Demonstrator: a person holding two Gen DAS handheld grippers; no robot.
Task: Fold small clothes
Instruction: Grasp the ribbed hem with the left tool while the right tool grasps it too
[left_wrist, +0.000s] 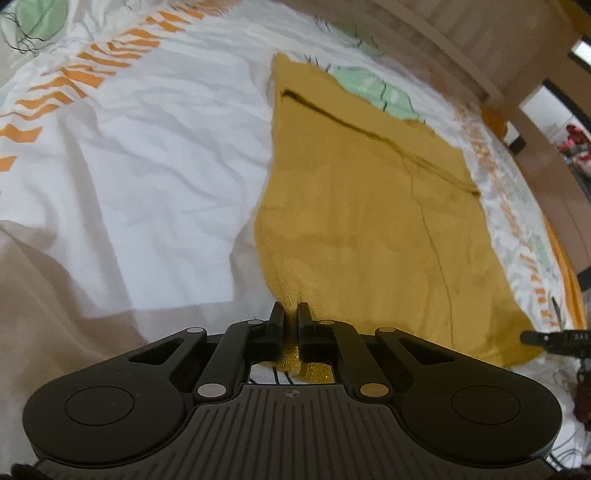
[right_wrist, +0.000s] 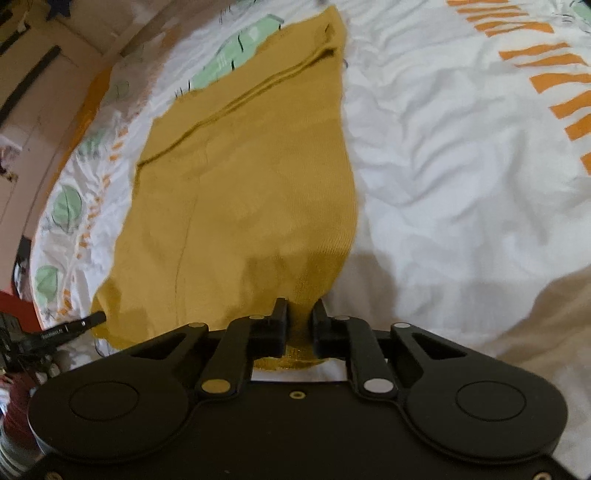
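On the white bedsheet (left_wrist: 147, 166), both tongs pinch the mustard garment (left_wrist: 369, 221).

We see both views under soft, rather dim indoor light with a warm cast. In the left wrist view a broad shadow (left_wrist: 48, 291) falls across the white bedsheet (left_wrist: 155, 177) toward eight o'clock, and in the right wrist view a matching shadow (right_wrist: 524, 325) lies toward four o'clock. A bright window patch (left_wrist: 585, 50) glares at two o'clock in the left view. The fisheye lens bends straight lines hard at the edges, so the bed rim curves. Motion blur softens the yellow cloth (right_wrist: 236, 192) and the sheet's orange print (right_wrist: 546, 77); no harsh glare falls on the fabric.
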